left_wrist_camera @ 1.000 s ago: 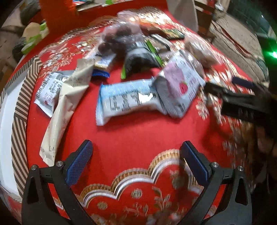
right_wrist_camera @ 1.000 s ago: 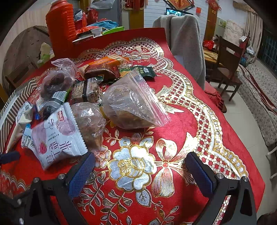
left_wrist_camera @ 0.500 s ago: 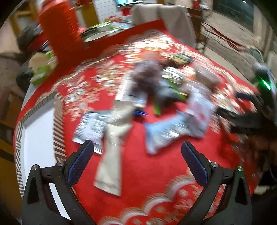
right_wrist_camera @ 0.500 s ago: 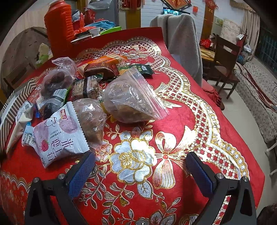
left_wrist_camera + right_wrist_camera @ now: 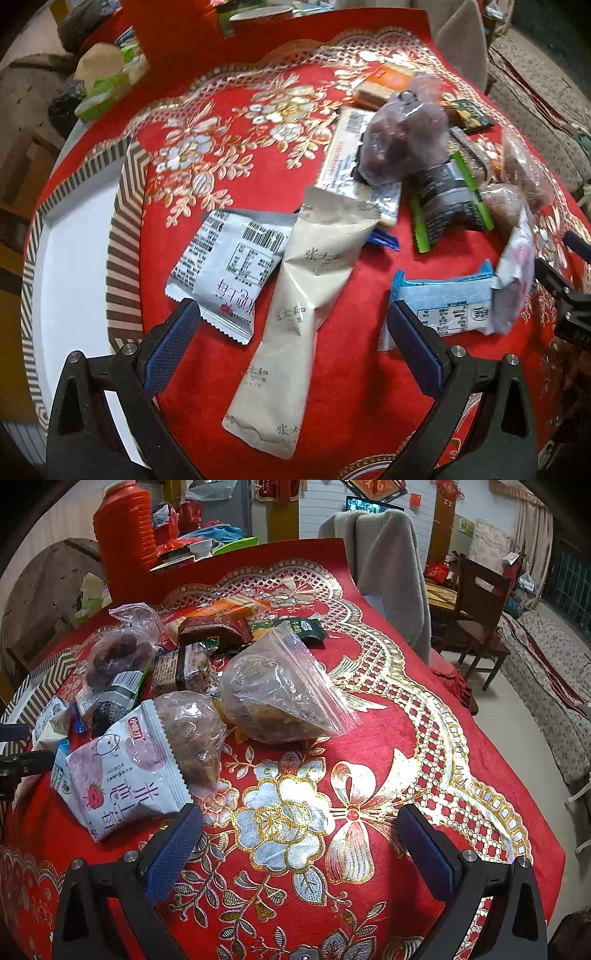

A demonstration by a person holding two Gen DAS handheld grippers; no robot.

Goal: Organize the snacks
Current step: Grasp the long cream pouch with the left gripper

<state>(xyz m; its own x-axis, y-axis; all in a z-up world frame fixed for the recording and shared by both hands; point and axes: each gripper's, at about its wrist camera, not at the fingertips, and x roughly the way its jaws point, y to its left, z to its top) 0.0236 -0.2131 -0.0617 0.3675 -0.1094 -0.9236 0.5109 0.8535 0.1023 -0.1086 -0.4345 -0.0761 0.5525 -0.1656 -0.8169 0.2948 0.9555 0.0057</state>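
Snacks lie scattered on the red worktop (image 5: 229, 122), none sorted yet by the look of it. Left tongs (image 5: 291, 343) released, wide, empty, hovering low over the long beige pouch (image 5: 295, 310); its tail runs between the two pads. Grey-white packet (image 5: 229, 269) sits just beside the left pad, partly under the pouch edge. Blue-white bar wrapper (image 5: 443, 299) close to the right pad. Striped tray (image 5: 123, 236) with a white floor lies left of the pile, likely the target, though that is a guess.

Right tongs (image 5: 299, 845) also released and empty, over bare cloth, with the pink strawberry packet (image 5: 122, 775) near their left pad and the clear zip bag (image 5: 273, 698) further ahead.

Step in hand, my read: pick the beige pouch. Do it well: centre on the narrow lower half, drop straight, close across the width, keep pads off the grey packet, lift flat. Film is slippery, may fold.
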